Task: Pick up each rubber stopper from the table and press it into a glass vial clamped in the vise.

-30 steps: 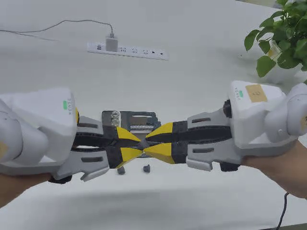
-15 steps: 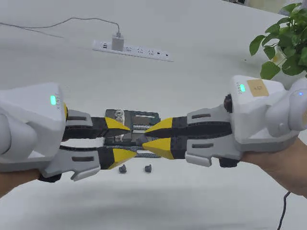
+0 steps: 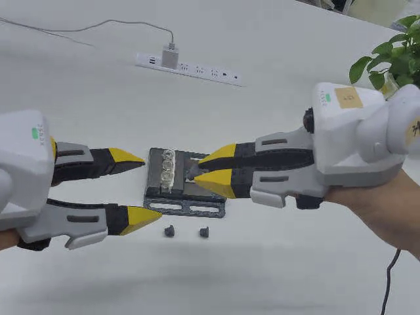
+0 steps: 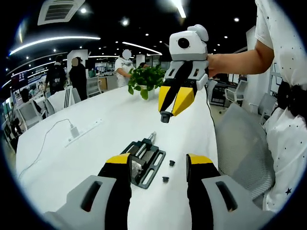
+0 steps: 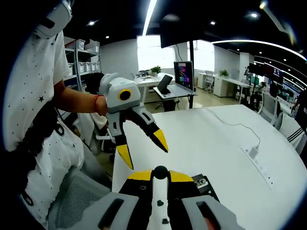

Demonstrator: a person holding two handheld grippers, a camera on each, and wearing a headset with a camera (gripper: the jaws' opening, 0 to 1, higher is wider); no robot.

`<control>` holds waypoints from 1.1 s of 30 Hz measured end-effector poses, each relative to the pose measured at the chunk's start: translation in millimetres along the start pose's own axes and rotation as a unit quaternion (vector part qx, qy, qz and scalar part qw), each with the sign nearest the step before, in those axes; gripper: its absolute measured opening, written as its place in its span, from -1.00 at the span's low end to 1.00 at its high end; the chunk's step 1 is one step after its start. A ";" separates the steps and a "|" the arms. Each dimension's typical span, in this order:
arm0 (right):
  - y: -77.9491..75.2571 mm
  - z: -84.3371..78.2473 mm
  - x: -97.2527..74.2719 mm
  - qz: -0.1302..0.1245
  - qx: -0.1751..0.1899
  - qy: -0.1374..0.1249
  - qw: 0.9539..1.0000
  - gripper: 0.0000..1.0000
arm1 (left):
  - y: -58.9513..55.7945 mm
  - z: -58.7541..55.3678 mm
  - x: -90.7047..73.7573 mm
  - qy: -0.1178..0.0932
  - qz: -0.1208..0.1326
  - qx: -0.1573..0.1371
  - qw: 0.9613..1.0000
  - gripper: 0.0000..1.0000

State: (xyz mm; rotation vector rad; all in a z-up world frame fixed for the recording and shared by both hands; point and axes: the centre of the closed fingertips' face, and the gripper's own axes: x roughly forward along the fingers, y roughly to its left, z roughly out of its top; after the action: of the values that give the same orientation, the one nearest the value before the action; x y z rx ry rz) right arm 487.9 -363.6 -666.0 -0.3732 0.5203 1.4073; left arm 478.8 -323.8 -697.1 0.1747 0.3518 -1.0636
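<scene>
bare white surface [image 3: 275,118] lies open all round the vise [image 3: 197,200]; power strip [image 3: 190,68] at 12 o'clock, plant [image 3: 394,52] at 2. glass vials [image 3: 168,169] stand in a row in the vise. two rubber stoppers [image 3: 169,231] lie at its 6 o'clock. right claw [image 3: 199,169] is clenched on a third stopper [image 3: 194,172] over the vise; left claw [image 3: 142,187] is spread wide at 9.

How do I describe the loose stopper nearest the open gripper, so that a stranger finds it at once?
On the white table, find the dark vise holding glass vials. On the person's side of it lies the wanted stopper, small and dark. It is the one nearest the left gripper's lower yellow tip; the other stopper lies to its right.
</scene>
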 end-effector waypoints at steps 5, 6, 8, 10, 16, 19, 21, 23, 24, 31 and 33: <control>-10.9 2.4 5.7 -0.003 -0.003 0.010 1.000 -0.88 | 2.7 -2.8 -3.1 -0.005 0.007 -0.001 1.000 -0.03; -13.3 2.9 7.2 -0.003 -0.004 0.012 1.000 -0.88 | 3.3 -3.5 -3.5 -0.006 0.008 -0.004 1.000 -0.01; -17.5 3.5 10.0 -0.004 -0.008 0.017 1.000 -0.88 | 4.0 -5.7 -4.3 -0.009 0.010 -0.002 1.000 0.04; -20.9 4.3 11.9 -0.004 -0.008 0.020 1.000 -0.88 | 5.2 -6.8 -4.9 -0.009 0.013 -0.003 1.000 0.08; -35.2 1.3 19.8 -0.005 -0.011 0.038 0.999 -0.88 | 7.0 -10.2 -7.0 -0.015 0.018 -0.004 1.000 0.22; -40.6 -1.9 24.0 -0.006 -0.013 0.048 0.999 -0.88 | 6.1 -10.4 -7.4 -0.019 0.018 -0.001 1.000 0.30; -44.6 -4.8 27.3 -0.005 -0.013 0.057 0.998 -0.88 | 5.6 -10.2 -7.1 -0.021 0.017 -0.003 1.000 0.36; -51.0 -10.9 31.6 -0.006 -0.016 0.068 0.998 -0.88 | 3.4 -13.0 -6.1 -0.020 0.013 0.001 1.000 0.41; -53.2 -12.0 32.9 -0.005 -0.017 0.071 0.997 -0.88 | 3.1 -14.0 -5.6 -0.019 0.013 0.003 1.000 0.43; -70.7 -17.3 40.1 -0.003 -0.025 0.099 0.995 -0.88 | 5.0 -15.5 -4.5 -0.031 0.012 -0.008 0.999 0.60; -76.9 -21.6 43.4 0.000 -0.031 0.113 0.993 -0.88 | 6.1 -15.7 -4.4 -0.038 0.013 -0.010 0.999 0.65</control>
State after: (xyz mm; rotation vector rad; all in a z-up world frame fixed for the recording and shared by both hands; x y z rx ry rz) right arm 564.8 -349.5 -712.3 -0.5864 0.6615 1.3904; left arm 479.1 -312.4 -710.3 0.1197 0.2906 -1.0377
